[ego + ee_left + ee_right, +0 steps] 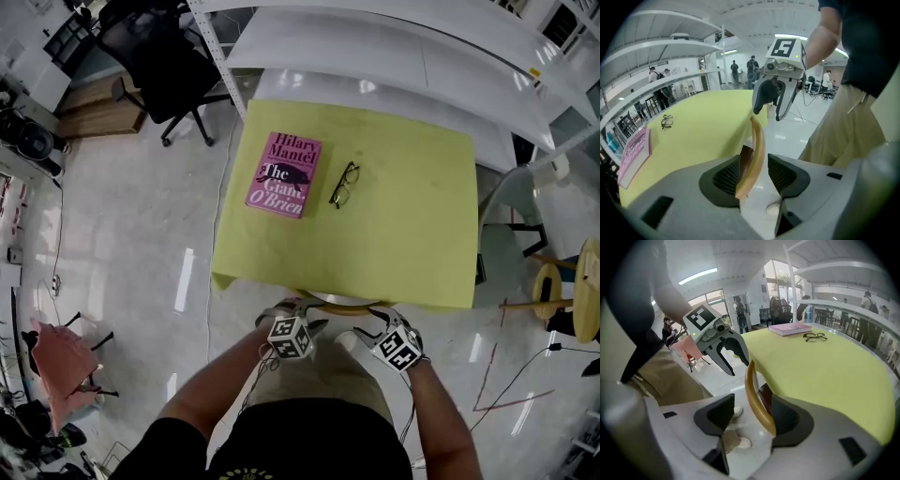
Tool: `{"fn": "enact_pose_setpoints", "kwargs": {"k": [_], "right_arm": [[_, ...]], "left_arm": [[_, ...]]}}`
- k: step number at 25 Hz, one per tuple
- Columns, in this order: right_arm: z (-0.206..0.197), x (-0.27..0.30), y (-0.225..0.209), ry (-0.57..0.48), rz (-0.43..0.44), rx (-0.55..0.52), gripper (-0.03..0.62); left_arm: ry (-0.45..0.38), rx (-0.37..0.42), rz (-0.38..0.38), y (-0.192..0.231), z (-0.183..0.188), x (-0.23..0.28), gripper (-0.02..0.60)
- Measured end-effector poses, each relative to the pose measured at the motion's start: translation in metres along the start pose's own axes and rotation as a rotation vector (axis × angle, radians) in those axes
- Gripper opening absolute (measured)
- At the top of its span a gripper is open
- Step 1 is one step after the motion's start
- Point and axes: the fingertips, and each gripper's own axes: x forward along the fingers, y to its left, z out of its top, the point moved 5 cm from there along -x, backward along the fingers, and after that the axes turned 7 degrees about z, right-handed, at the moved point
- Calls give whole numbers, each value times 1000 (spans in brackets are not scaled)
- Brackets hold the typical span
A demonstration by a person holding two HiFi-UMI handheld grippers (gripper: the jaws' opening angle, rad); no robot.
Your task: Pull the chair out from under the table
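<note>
Glossy pale floor (141, 253), white shelving (394, 47) at the far side, and a black office chair (159, 66) beyond the table's far-left corner.

1. Table (403, 234), yellow-covered. Book (283, 174) lies near the far-left corner, with glasses (344, 184) just beside it toward the middle. Both are well apart from the near edge and play no part in the job.

2. Chair (342, 302), tucked under the near edge and not yet drawn out. Only its curved wooden rail (757, 150) shows past the cloth; the seat is hidden.

3. Left gripper (302, 309), at the rail's left end. Jaws spread wide with the rail standing between the pads, nearer one pad, not pinched.

4. Right gripper (375, 317), at the rail's right end. Jaws likewise spread and astride the rail, no pinch.

Pose: both forearms reach forward and down from the waist. The grippers sit side by side, tilted downward, marker cubes uppermost.

Judgement: one gripper at each end probably keeps the pull straight, so the chair will not swing. This looks like the approach step. Both grippers need to close on the rail before drawing it back toward the person.
</note>
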Motion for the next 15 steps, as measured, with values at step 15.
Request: {"fn": "enact_pose_setpoints", "kwargs": {"k": [15], "right_arm": [[-31, 61, -13, 274, 93, -240, 224]], "left_arm": [[126, 146, -118, -2, -20, 48, 178]]}}
